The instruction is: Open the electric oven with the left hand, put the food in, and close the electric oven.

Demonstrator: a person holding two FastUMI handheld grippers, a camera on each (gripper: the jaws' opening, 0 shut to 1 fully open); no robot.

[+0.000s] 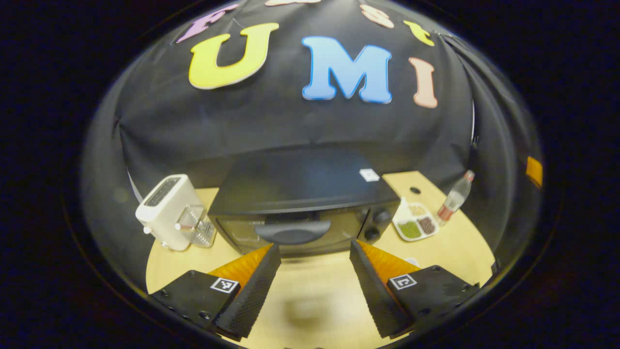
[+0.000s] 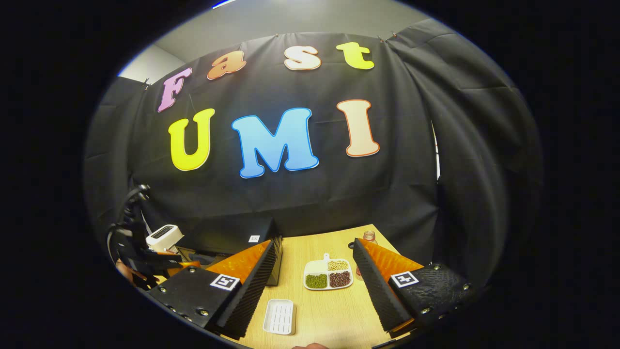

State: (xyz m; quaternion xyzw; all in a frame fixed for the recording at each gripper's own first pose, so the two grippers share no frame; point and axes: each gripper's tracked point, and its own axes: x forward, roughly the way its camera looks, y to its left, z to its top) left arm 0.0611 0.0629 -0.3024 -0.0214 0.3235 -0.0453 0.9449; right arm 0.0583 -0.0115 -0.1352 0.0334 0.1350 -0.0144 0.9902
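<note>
The black electric oven (image 1: 300, 208) stands in the middle of the wooden table with its door shut, the curved handle (image 1: 293, 232) facing me in the left gripper view. My left gripper (image 1: 315, 249) is open just in front of that door, holding nothing. In the right gripper view, my right gripper (image 2: 316, 245) hangs open and empty over the table. Between its fingers lies a white divided dish (image 2: 328, 274) of green, brown and pale beans. A small ridged white tray (image 2: 279, 316) lies nearer. The oven (image 2: 242, 240) is partly hidden behind one finger.
A white toaster (image 1: 167, 211) and a clear container (image 1: 198, 228) stand left of the oven. The divided dish (image 1: 416, 223) and a bottle (image 1: 455, 196) are to its right. The black cloth wall closes the back. A hand with the left gripper (image 2: 155, 259) appears far left in the right gripper view.
</note>
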